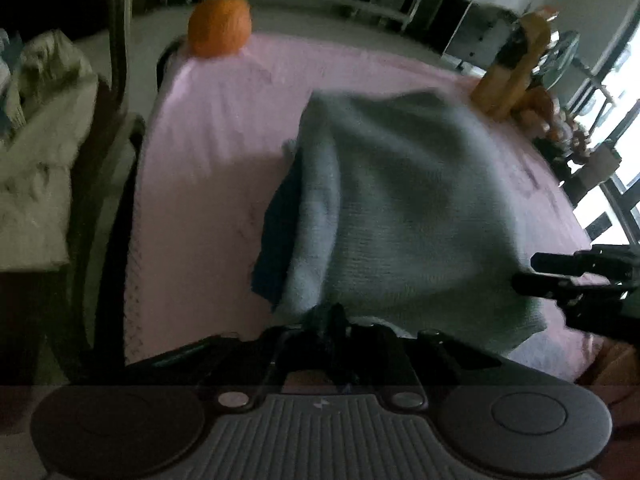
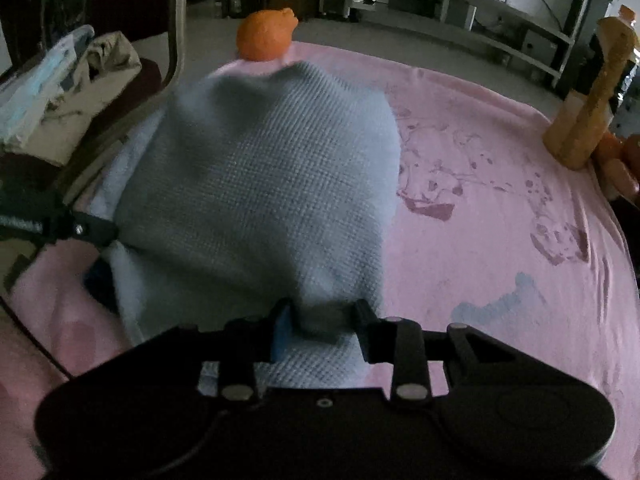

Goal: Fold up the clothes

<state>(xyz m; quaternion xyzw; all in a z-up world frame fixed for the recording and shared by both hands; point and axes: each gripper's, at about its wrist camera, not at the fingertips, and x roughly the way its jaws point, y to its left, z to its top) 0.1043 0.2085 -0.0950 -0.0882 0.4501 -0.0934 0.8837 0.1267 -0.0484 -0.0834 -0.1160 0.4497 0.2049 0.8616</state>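
Fingers of both grippers are closed on the near edge of the grey-blue knit garment, lifted toward the orange ball, apparently for a fold.

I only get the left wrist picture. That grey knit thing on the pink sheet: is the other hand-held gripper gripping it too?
Observer: Yes. In the right wrist view the right hand-held gripper has the grey knit garment bunched between its fingers.
Operator: Anything on the sheet I can't see?
Observer: Dark reddish printed patches on the pink sheet, right of the garment.
Operator: And the orange ball?
Observer: The orange ball has a small nub on top, at the sheet's far edge.
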